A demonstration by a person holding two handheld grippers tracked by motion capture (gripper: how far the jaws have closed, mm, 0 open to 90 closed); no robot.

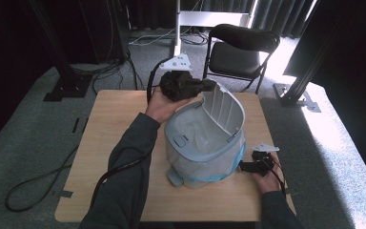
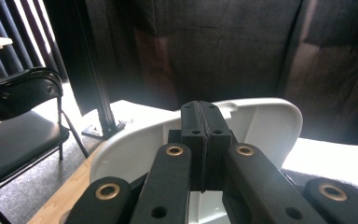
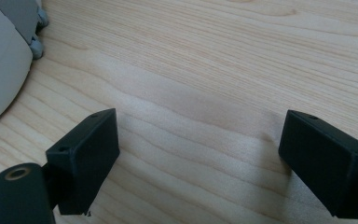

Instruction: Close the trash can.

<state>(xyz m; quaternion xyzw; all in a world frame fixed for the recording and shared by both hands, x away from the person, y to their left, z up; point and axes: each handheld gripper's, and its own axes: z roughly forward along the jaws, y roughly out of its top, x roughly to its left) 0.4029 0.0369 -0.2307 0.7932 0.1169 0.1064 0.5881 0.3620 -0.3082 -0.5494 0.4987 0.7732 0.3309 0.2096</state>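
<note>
Between the left tongs (image 2: 200, 140), raised bin lid (image 2: 261, 126), right tongs (image 3: 198, 154) apart, wide.

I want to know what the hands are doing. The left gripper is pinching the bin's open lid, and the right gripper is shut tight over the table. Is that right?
Not quite. The right gripper is open: in the right gripper view its jaws stand wide apart over the bare table. The left gripper does pinch the bin's open lid, as the left gripper view shows.
</note>
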